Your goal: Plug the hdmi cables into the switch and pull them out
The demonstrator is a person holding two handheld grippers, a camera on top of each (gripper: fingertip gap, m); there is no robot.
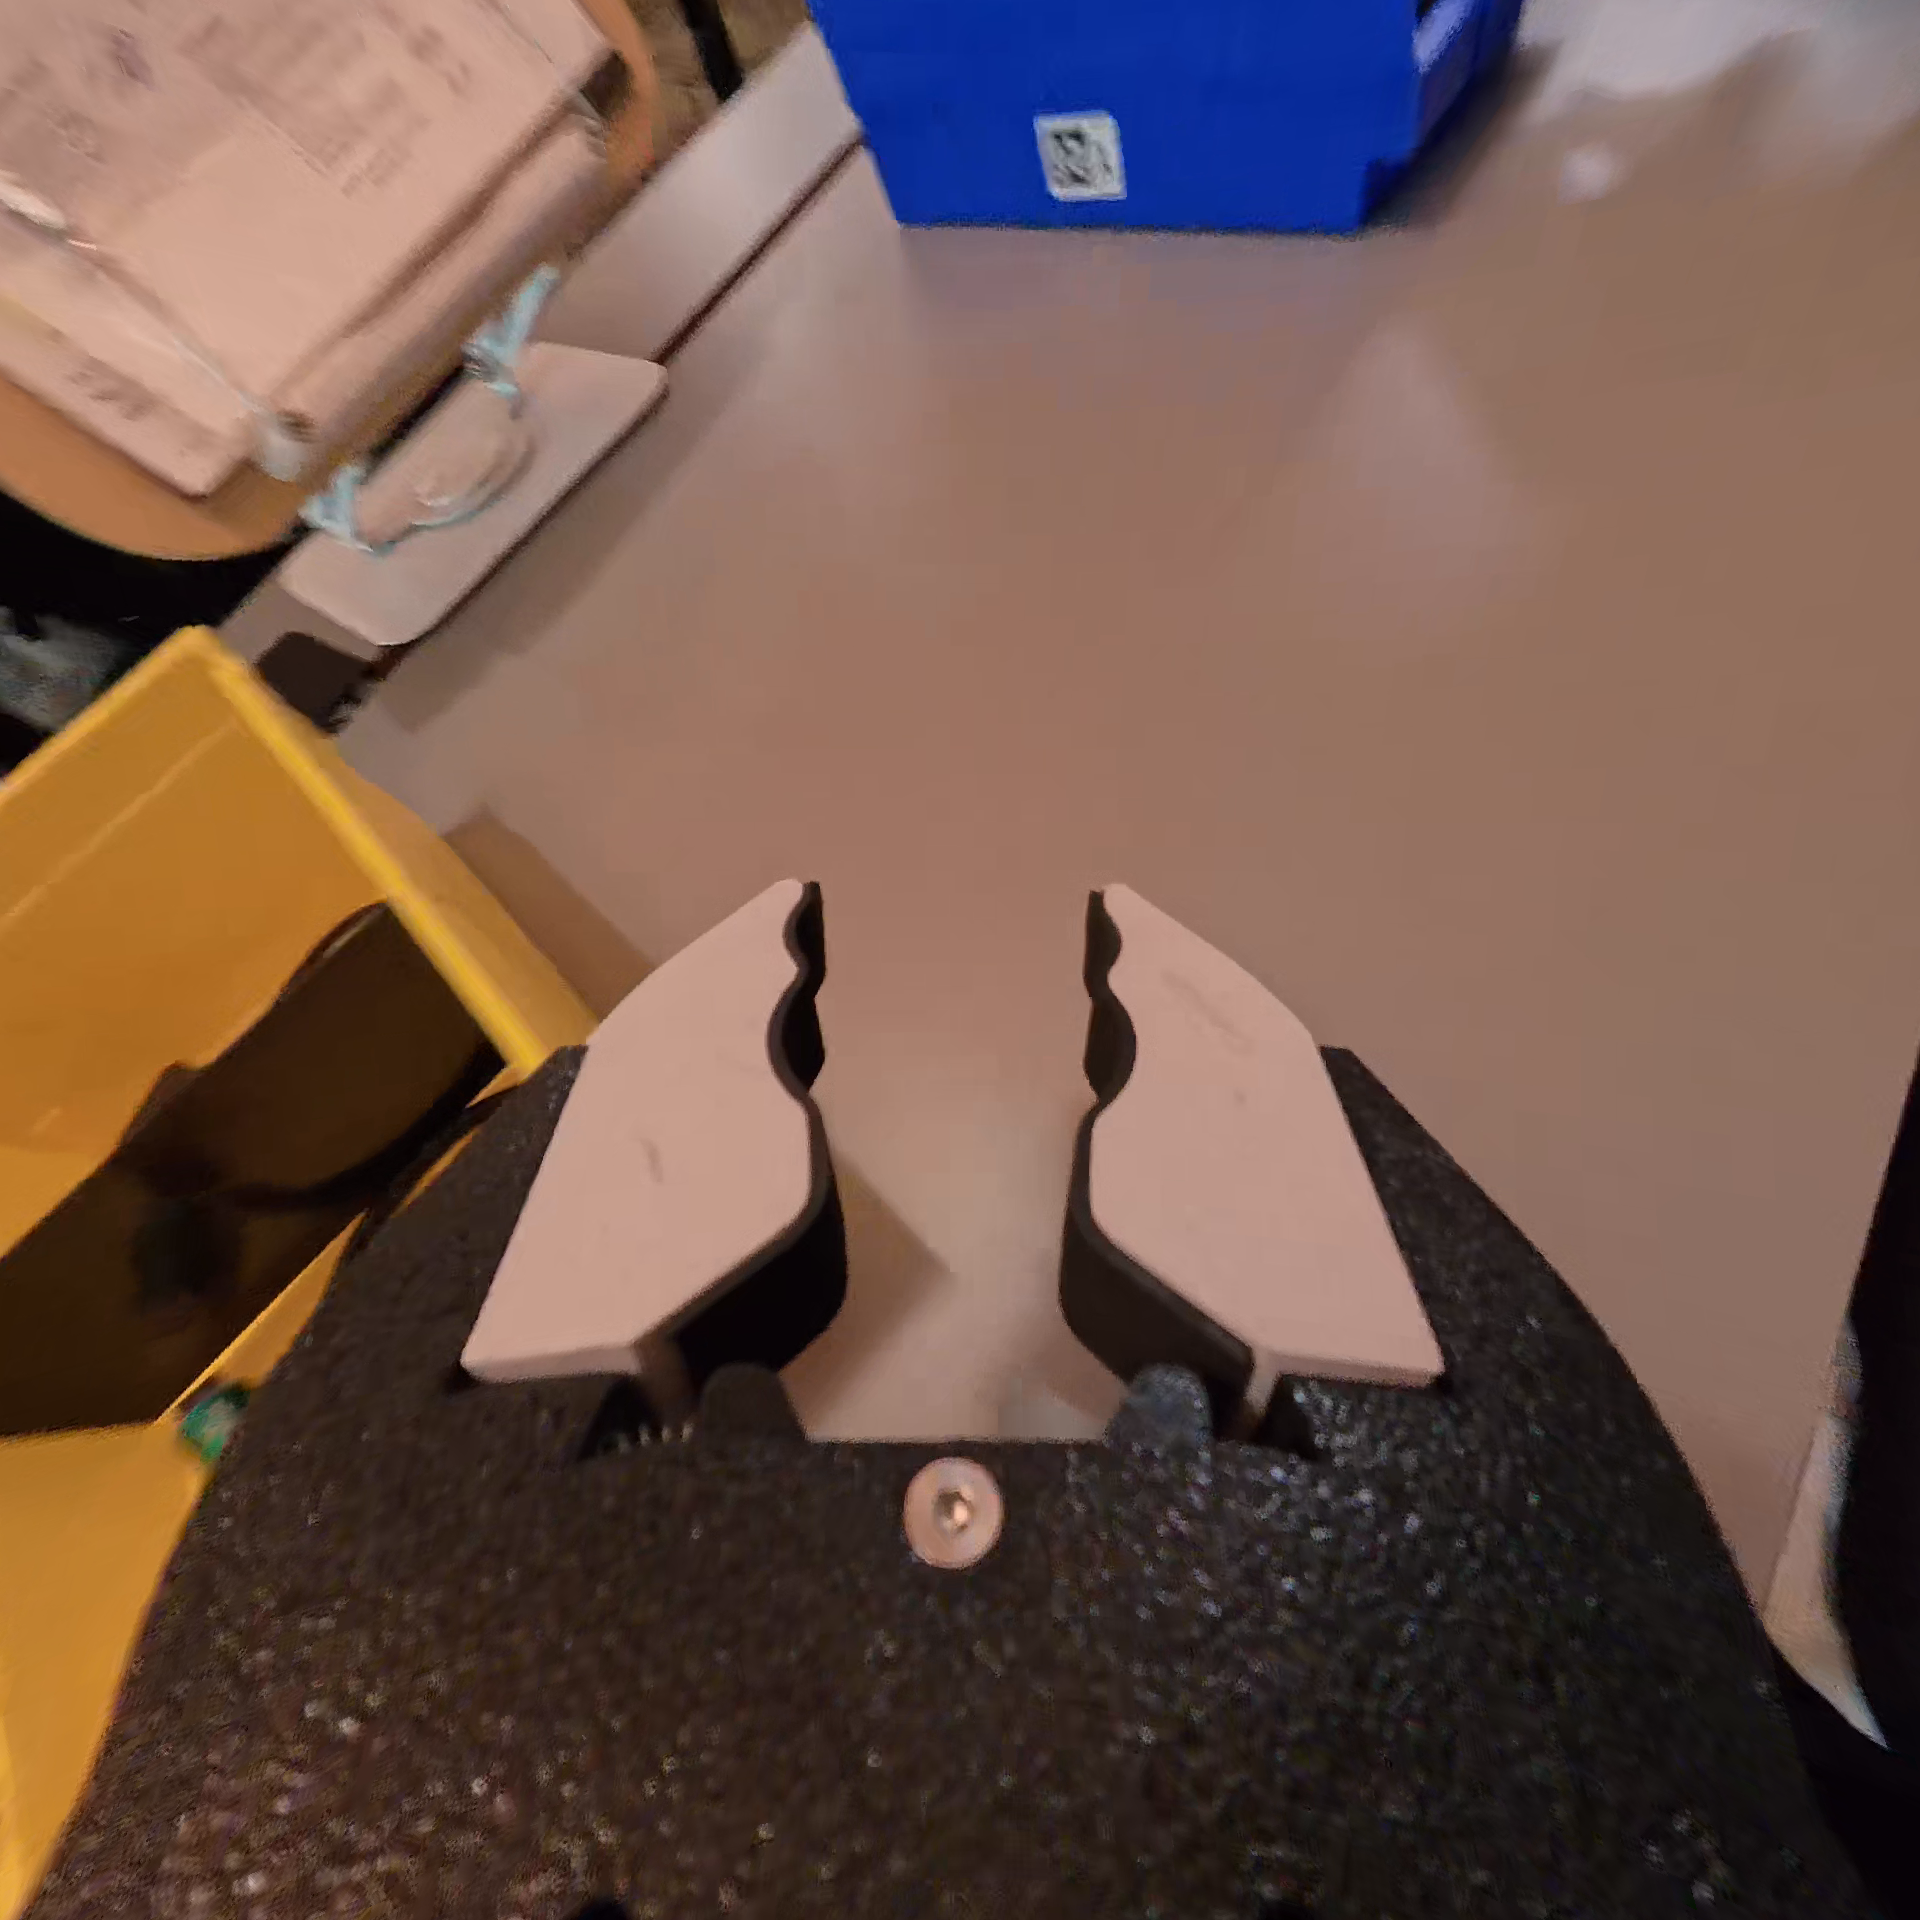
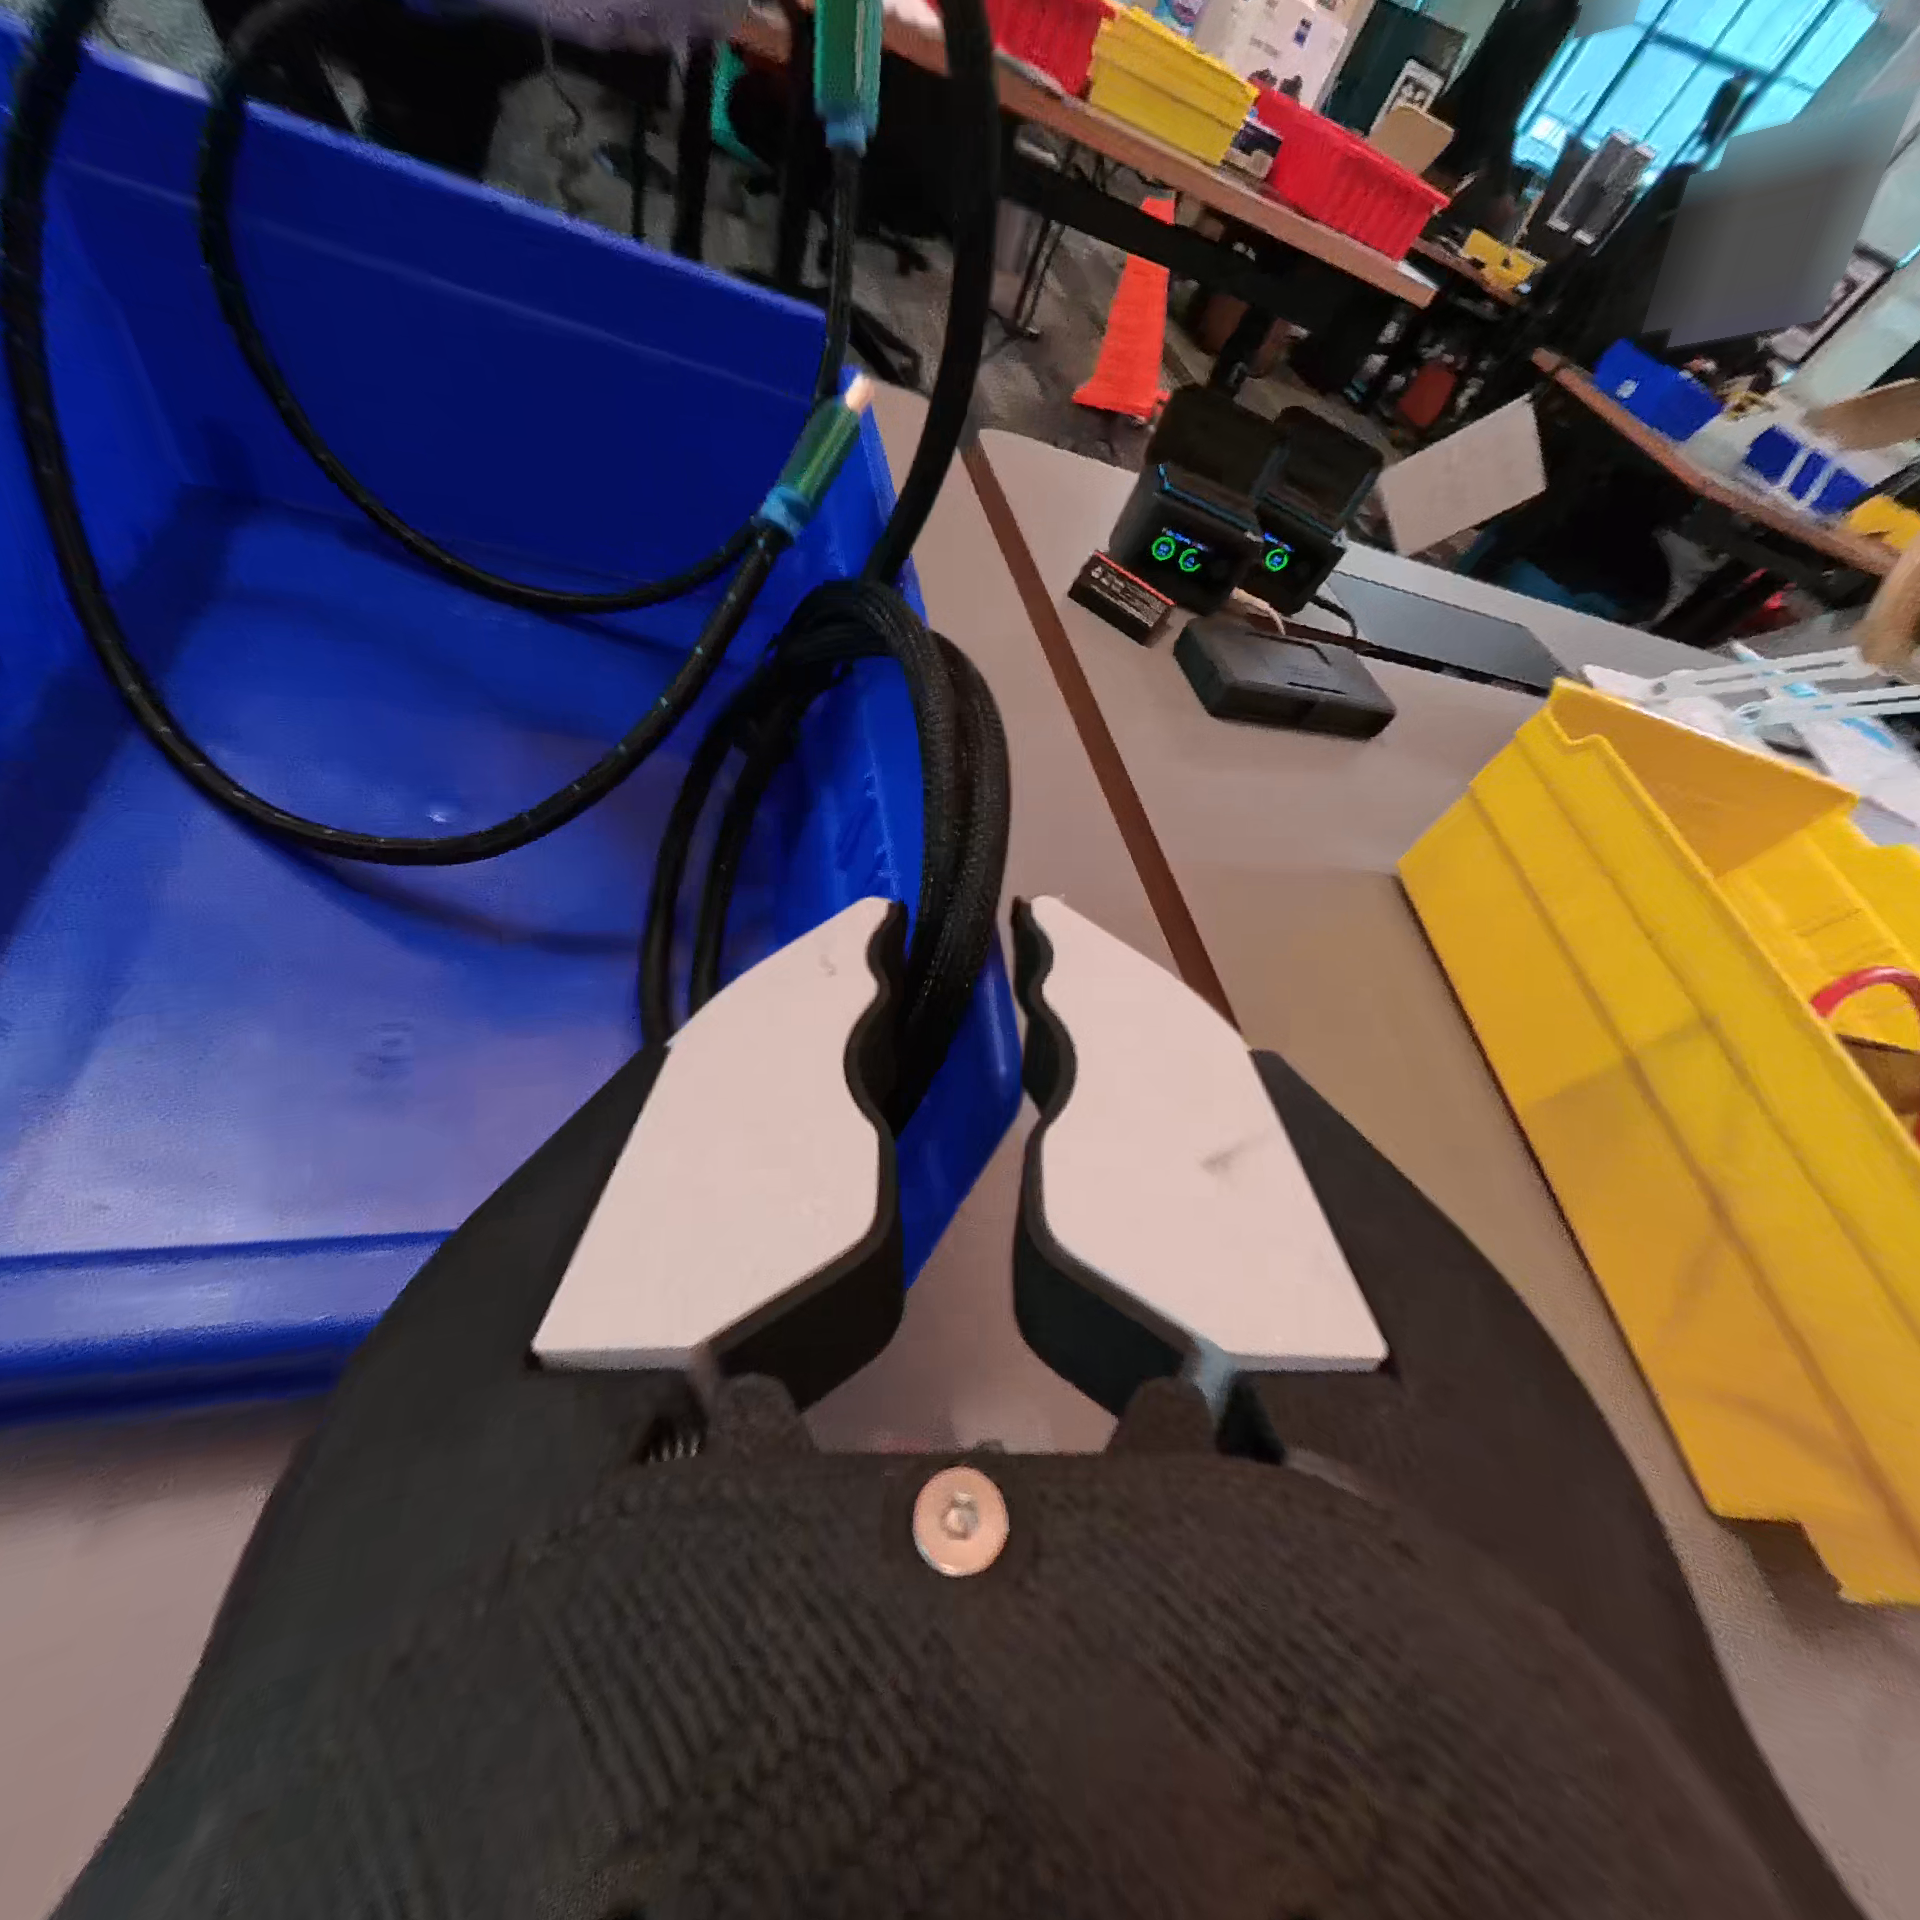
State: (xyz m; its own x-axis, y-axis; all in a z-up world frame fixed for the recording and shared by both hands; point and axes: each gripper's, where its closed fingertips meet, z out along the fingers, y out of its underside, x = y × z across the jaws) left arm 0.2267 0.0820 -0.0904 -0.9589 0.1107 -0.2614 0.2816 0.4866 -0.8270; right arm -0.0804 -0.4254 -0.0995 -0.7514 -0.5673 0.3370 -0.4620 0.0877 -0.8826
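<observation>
- Holding my left gripper over the bare tan table, I have its fingers spread wide with nothing between them.
- Beside that gripper, on its left, sits a yellow bin with something dark inside; blur keeps me from saying what it is.
- Farther ahead on the same table stands a blue bin with a small white sticker on its near wall.
- My right gripper hangs at the near right corner of a blue bin, fingers parted by a narrow gap.
- A coiled black braided cable loops up between those fingertips; I cannot tell whether the pads touch it, and the gap stays visible beside it.
- Inside this bin lies another hdmi cable, its green plug leaning on the bin's right wall near the rim.
- A second green plug hangs above the bin at the top of the view.
- To my right sits a yellow bin, and beyond it two small black devices with lit green rings.
- I see no switch clearly in either view.
</observation>
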